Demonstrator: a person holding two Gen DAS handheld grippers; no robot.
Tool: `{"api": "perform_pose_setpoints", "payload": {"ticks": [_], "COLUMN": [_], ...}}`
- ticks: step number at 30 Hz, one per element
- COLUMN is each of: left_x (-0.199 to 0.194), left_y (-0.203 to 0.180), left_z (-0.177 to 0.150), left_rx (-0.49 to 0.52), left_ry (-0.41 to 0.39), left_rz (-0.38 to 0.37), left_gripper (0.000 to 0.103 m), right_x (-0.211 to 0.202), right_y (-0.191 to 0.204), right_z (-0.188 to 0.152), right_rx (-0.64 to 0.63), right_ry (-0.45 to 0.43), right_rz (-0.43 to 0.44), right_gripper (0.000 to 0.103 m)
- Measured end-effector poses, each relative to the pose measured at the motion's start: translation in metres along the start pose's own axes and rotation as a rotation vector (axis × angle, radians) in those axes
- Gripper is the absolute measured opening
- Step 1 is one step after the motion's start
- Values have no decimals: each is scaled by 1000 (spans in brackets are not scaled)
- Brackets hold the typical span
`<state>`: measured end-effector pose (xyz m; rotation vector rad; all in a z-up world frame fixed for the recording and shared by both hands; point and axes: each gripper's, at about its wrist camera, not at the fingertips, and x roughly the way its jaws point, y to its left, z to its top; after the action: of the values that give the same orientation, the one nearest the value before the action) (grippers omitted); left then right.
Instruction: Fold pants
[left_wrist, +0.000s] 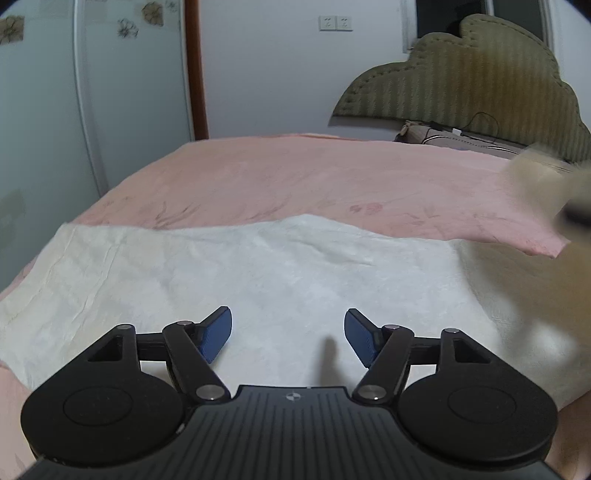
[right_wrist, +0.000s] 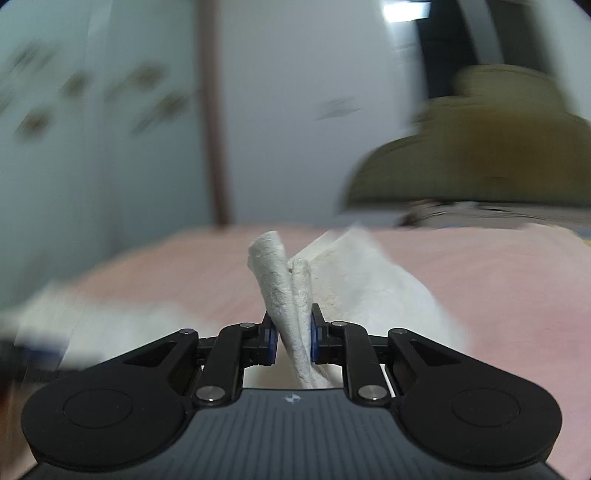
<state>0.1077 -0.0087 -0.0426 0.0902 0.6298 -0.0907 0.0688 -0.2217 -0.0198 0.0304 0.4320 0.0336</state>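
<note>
Right gripper (right_wrist: 292, 338) clenched on white pants (right_wrist: 291, 295) — left gripper (left_wrist: 288, 334) released, over pants on pink bed (left_wrist: 295, 173).

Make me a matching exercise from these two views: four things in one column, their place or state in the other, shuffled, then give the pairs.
Things:
1. left hand-held gripper
2. right hand-held gripper
3. white textured fabric pants
4. olive quilted scalloped headboard

States:
A. stands against the far wall
B. shut on bunched fabric
C. spread over the pink bedsheet
D. open, holding nothing

Pairs: 1-D, 2-B, 3-C, 4-A
</note>
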Motion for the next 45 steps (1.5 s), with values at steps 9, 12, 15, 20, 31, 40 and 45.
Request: {"api": "perform_pose_setpoints", "payload": {"ticks": [9, 12, 15, 20, 31, 40, 45], "left_x": [2, 1, 1, 10, 77, 49, 48], "left_y": [17, 17, 20, 31, -9, -2, 8], "left_z": [-2, -3, 0, 11, 39, 38, 32], "left_rx": [-65, -80, -102, -268, -424, -310, -276], "left_ry": [12, 5, 14, 95, 192, -14, -18], "left_rz": [22, 21, -34, -334, -536, -385, -227], "left_gripper": [72, 72, 72, 72, 43, 14, 14], "right_x": [14, 14, 17, 6, 4, 14, 29], "right_y": [37, 43, 52, 37, 52, 79, 83], "right_z": [-26, -26, -31, -25, -23, -22, -22], "right_rx": [-92, -110, -155, -56, -173, -270, -297], "right_ry": [80, 47, 80, 9, 2, -37, 21], "right_rz": [42, 78, 99, 126, 125, 227, 239], "right_gripper": [16, 16, 16, 16, 17, 17, 17]}}
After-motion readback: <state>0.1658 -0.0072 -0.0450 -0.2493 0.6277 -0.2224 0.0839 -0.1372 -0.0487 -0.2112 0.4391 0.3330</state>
